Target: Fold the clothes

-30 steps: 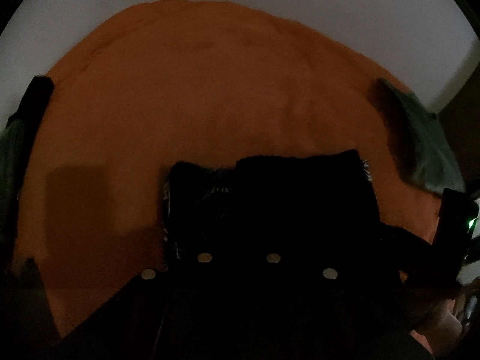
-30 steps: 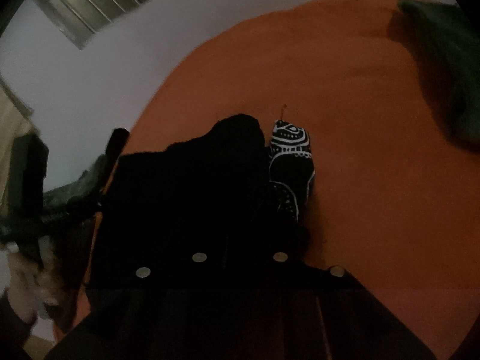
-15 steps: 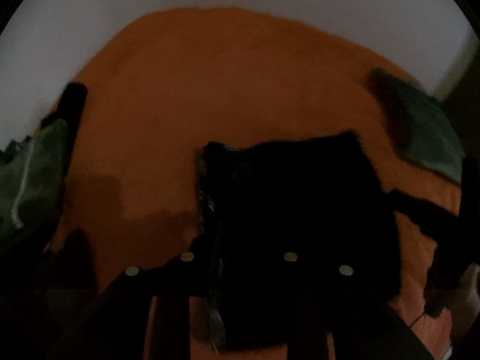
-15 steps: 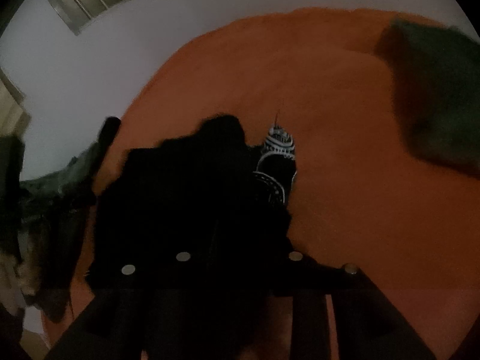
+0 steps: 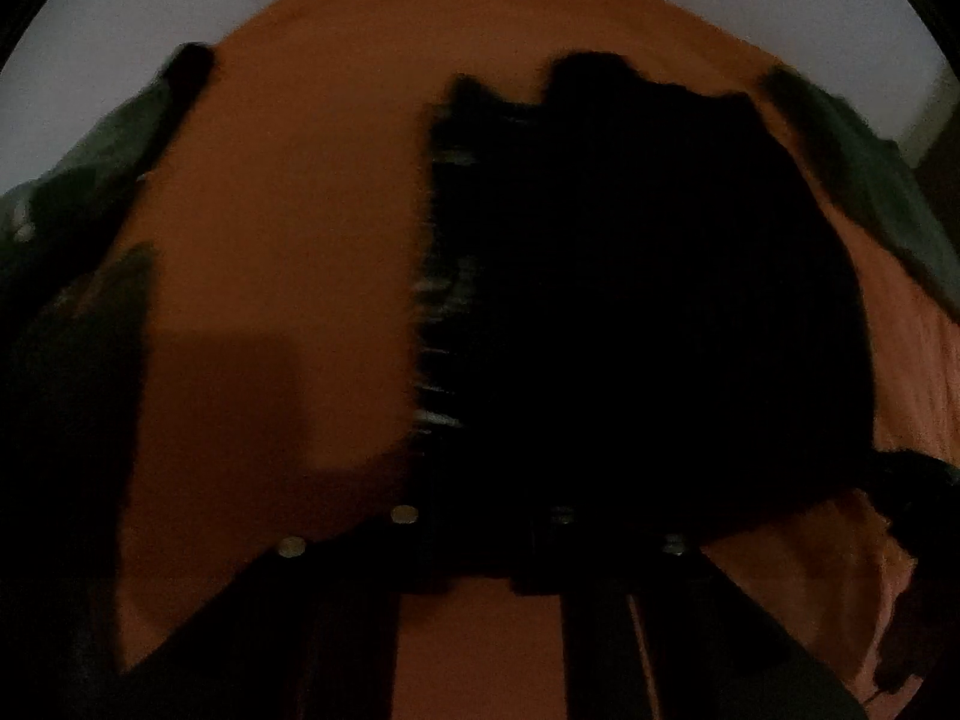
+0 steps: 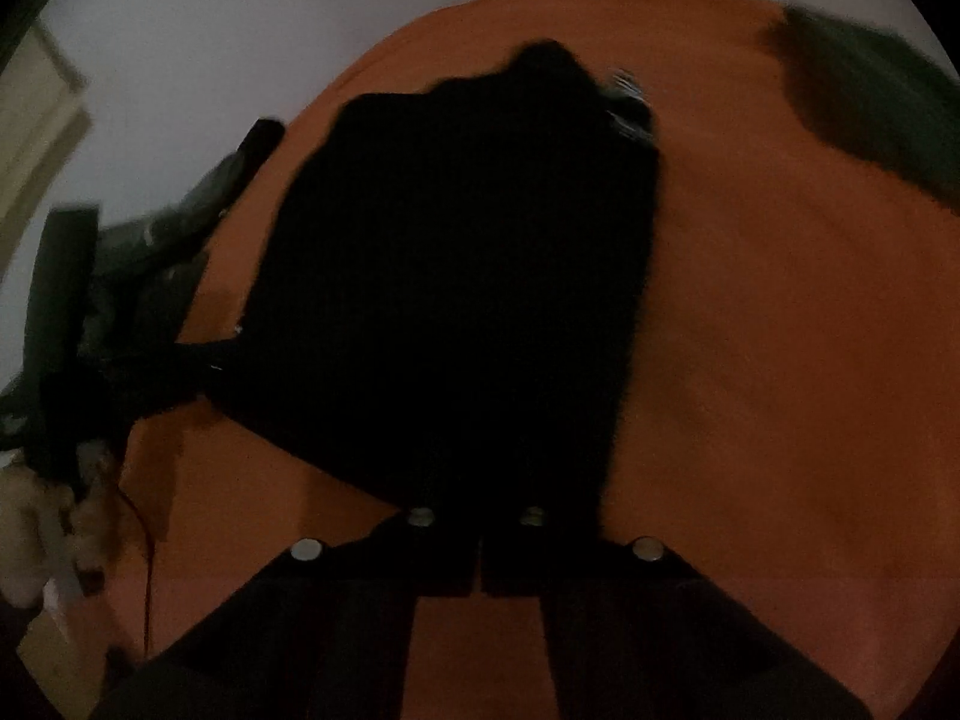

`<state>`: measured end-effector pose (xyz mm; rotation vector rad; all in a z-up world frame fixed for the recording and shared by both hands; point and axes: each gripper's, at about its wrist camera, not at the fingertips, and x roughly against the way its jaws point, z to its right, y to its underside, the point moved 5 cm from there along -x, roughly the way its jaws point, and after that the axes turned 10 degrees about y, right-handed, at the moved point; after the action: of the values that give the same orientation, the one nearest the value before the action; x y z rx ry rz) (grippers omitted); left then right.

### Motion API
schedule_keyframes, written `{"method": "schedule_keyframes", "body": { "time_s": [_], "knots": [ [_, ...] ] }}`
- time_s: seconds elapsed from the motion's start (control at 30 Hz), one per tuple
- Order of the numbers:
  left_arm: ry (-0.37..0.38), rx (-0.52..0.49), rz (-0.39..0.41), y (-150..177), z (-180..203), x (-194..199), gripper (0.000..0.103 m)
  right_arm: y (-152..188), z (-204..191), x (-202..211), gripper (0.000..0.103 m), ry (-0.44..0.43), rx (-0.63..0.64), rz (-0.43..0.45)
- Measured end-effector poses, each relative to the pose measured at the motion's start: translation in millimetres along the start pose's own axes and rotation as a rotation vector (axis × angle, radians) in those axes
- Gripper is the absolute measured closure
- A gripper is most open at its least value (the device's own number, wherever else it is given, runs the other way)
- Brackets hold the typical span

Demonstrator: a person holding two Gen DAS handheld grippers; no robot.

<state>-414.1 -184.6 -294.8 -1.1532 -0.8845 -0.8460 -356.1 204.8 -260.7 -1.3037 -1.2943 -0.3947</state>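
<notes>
The scene is dim and both views are blurred. An orange cover (image 5: 288,192) lies over the work surface, with a pale wall (image 6: 180,60) behind its far edge.

The black garment (image 5: 630,300) lies on the orange cover, reaching from the near edge toward the far side. In the left wrist view it fills the centre and right of the frame; white patterned fabric (image 5: 444,288) shows along its left edge. In the right wrist view the black garment (image 6: 468,264) sits centre frame, with the same white patterning at its far right corner.

The left gripper (image 5: 480,564) stands at the garment's near edge. Its jaws are narrow and have just been closing. The garment's near edge runs up to them, but darkness hides whether the pads press on it; a grip cannot be confirmed.

The right gripper (image 6: 480,564) is fully closed, its jaws having just come together, fingers meeting with only a thin seam between them. The garment's near edge lies at the tips.

A dark green garment (image 6: 870,96) lies at the far right of the cover, apart from the black one. More dark green cloth (image 5: 108,156) lies at the far left.
</notes>
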Motion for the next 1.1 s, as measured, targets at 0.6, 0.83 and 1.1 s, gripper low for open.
{"method": "schedule_keyframes", "body": {
  "time_s": [0.6,0.83,1.1],
  "knots": [
    [0.682,0.589,-0.089,54.3,35.4,-1.2,0.037,42.7,17.3,10.9,0.080,-0.375,-0.590,-0.105],
    [0.471,0.661,0.110,38.2,9.5,9.3,0.083,33.6,41.9,-1.7,0.089,-0.379,-0.737,-0.023],
    [0.571,0.758,0.110,37.8,-16.5,5.2,0.088,39.1,52.9,8.8,0.089,-0.405,-0.800,0.027]
  ]
}}
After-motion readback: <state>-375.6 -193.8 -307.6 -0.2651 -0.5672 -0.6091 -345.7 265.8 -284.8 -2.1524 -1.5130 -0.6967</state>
